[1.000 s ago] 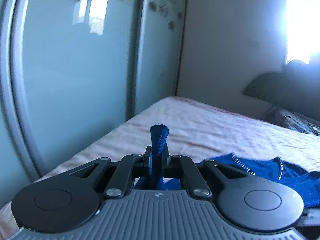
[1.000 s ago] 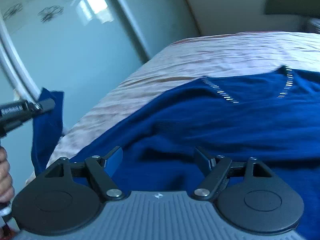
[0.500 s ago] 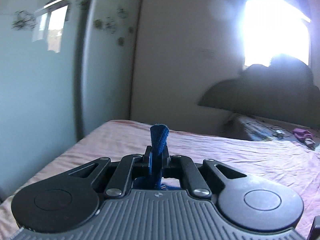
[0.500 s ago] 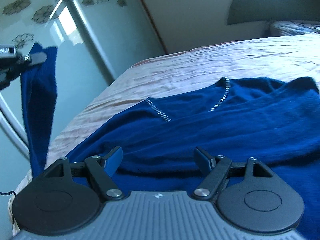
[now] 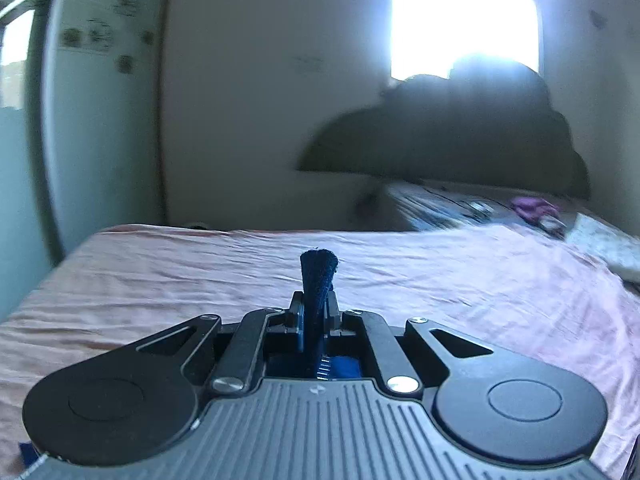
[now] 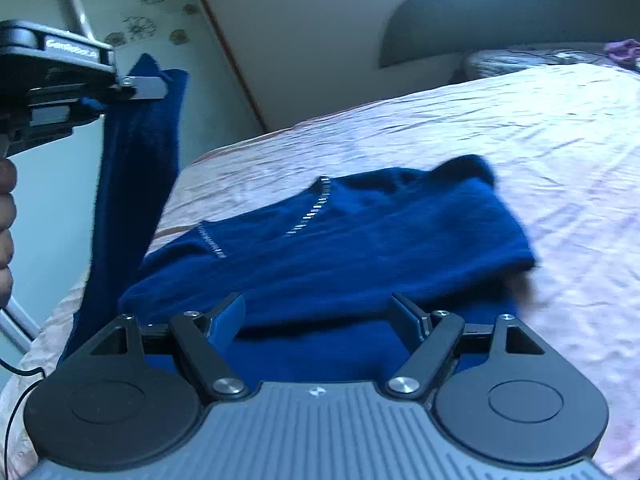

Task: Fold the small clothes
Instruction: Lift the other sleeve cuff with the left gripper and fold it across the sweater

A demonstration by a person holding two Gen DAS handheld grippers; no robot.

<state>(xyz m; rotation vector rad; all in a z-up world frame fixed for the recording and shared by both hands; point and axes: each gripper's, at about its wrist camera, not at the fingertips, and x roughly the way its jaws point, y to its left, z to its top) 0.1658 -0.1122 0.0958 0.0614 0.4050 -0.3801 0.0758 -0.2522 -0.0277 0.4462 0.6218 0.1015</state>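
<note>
A: left gripper?
B: clamped on sleeve of blue sweater, frame's upper left
A: right gripper?
B: jaws wide, empty; sweater mid-frame on bed

Sleeve now higher, farther right

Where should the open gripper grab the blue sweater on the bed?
Probably the bottom edge of the blue sweater, right before the right gripper, coming in low from the near side. That edge lies flat on the bed; the left gripper holds a sleeve.
</note>
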